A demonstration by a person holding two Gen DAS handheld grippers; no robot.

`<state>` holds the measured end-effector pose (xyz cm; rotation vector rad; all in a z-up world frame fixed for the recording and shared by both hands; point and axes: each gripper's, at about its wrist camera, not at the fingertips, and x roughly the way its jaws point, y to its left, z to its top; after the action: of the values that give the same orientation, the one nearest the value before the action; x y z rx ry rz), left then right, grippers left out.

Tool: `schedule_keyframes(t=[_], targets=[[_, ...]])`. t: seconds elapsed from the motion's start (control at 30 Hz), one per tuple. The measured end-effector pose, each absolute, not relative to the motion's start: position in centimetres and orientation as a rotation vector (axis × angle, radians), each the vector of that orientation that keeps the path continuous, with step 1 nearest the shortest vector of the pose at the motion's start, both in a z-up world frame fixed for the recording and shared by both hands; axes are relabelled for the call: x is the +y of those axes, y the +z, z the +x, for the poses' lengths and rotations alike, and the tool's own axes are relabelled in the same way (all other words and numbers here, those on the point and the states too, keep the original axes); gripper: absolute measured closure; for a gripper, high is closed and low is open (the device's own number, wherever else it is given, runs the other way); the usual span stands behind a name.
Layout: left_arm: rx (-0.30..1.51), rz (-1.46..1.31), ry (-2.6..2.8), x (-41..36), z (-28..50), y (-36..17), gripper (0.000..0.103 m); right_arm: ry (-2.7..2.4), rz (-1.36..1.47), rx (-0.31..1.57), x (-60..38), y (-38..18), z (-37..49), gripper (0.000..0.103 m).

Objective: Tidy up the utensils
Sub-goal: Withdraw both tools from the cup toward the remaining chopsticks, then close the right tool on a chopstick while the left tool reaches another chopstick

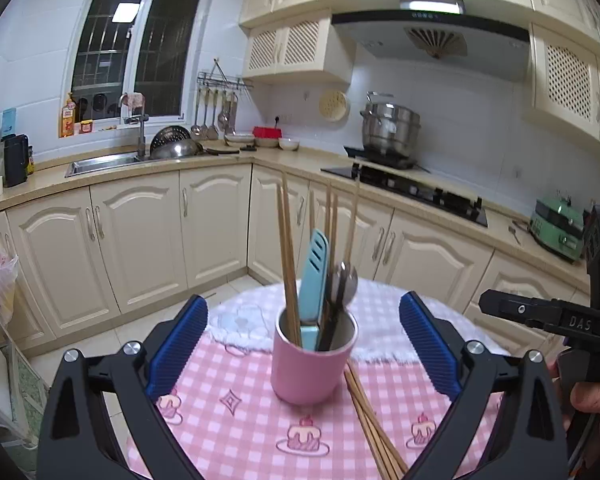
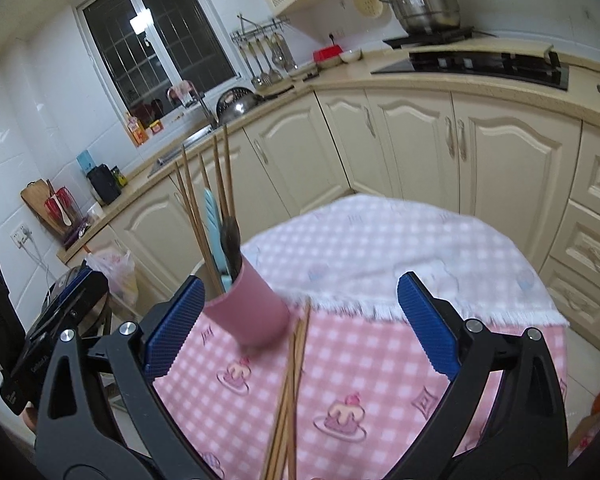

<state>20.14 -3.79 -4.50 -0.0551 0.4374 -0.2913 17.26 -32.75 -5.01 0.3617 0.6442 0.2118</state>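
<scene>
1. Knocking over the pink cup [image 1: 313, 360] is the main risk: it stands tall and top-heavy with chopsticks, a blue utensil [image 1: 315, 276] and a spoon [image 1: 346, 280], so a sideways nudge could tip it.
2. Loose chopsticks [image 2: 290, 392] lie on the checked tablecloth [image 2: 380, 360] beside the cup; a poor pinch could scatter them.
3. Left gripper [image 1: 303, 344]: fingers spread wide either side of the cup, touching nothing.
4. Right gripper [image 2: 298, 324]: fingers spread wide, empty, above the loose chopsticks.
</scene>
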Motion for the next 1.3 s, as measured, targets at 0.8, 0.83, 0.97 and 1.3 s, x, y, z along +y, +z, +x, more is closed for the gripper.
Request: schedule_keyframes(t=[0.8,0.83,0.97,1.3], targets=[[0.644,0.005,-0.258,-4.5,19.3,-10.5,0.008,0.308,0.131,1.046,-27.3,-15.1,17.6,0.040],[0.654,0.010,-0.255,-4.6,19.3,-10.7,0.008,0.316,0.129,1.061,-27.1,-15.5,17.7,0.047],[0.695,0.026,-0.248,-4.8,19.4,-11.8,0.008,0.359,0.110,1.096,-26.2,-16.7,17.9,0.058],[0.759,0.055,-0.256,-5.9,19.8,-13.5,0.008,0.374,0.068,1.107,-25.6,-17.6,17.8,0.078]])
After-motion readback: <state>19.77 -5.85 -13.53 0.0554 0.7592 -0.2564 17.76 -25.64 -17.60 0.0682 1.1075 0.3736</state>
